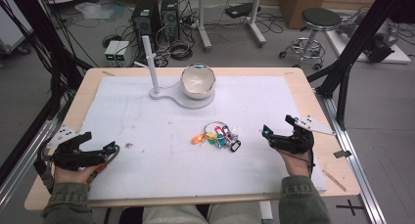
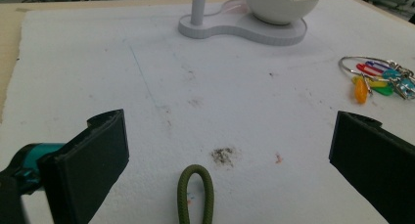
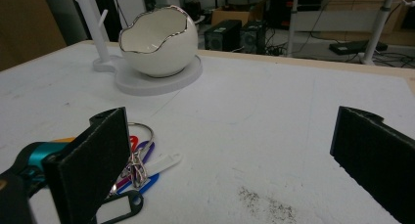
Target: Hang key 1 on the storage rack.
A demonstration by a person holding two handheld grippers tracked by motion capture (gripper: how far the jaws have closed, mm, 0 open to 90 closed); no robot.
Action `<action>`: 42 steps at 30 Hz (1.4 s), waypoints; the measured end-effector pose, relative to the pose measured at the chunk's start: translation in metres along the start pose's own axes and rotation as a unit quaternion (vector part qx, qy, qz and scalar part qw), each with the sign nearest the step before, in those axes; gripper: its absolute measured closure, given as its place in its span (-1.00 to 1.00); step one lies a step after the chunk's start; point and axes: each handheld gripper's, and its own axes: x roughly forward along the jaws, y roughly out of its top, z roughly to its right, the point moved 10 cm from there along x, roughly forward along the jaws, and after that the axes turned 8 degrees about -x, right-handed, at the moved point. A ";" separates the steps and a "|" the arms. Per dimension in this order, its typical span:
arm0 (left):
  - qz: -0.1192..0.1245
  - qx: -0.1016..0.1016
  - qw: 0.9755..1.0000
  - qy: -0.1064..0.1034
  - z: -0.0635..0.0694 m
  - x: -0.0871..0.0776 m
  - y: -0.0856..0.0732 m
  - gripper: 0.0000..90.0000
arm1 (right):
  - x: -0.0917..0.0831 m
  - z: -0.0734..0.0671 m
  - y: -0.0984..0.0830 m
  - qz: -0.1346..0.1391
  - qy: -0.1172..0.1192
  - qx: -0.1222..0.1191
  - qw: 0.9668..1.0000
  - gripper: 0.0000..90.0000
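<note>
The bunch of coloured key tags [image 1: 219,135] on its wire ring lies on the white mat [image 1: 147,131] that covers the table [image 1: 93,77], in front of the egg-shaped bowl [image 1: 198,80] and well apart from it. The bowl sits on a white stand [image 1: 183,98] with an upright peg post [image 1: 150,62] just beside the bowl.

The right tool [image 1: 274,136] rests near the key tags, on the side away from the post, its jaws spread wide with nothing between them. In the right gripper view the key tags [image 3: 139,165] lie just beside one jaw, partly hidden behind it, with the bowl [image 3: 157,40] farther off.

The left tool [image 1: 105,153] lies well apart from the key tags, on the post's side of the bowl and close to the person's edge of the mat. Its jaws also stand wide apart and hold nothing. In the left gripper view a loop of green cord [image 2: 195,194] lies on the mat between them, and the key tags [image 2: 379,79] show beyond one jaw.
</note>
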 end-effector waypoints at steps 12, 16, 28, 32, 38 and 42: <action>-0.072 -0.001 0.997 0.004 -0.008 -0.005 -0.021 -0.96 | 0.000 0.001 0.000 0.000 0.000 0.001 1.000 -0.98; -0.090 0.008 0.996 0.005 -0.008 -0.006 -0.026 -0.96 | 0.001 -0.001 0.000 -0.002 0.003 0.002 1.000 -0.98; -0.152 0.026 0.988 0.004 -0.008 -0.005 -0.042 -0.96 | 0.002 -0.002 -0.001 -0.006 0.007 -0.002 1.000 -0.98; -0.180 0.033 0.983 0.001 -0.008 -0.004 -0.051 -0.96 | 0.003 -0.002 -0.001 -0.007 0.007 -0.003 1.000 -0.98; -0.202 0.037 0.979 0.001 -0.011 -0.004 -0.057 -0.96 | 0.002 -0.002 -0.001 -0.006 0.003 -0.004 1.000 -0.98; -0.209 0.038 0.977 0.005 -0.015 -0.005 -0.061 -0.96 | 0.002 -0.001 -0.001 -0.003 0.002 -0.007 1.000 -0.98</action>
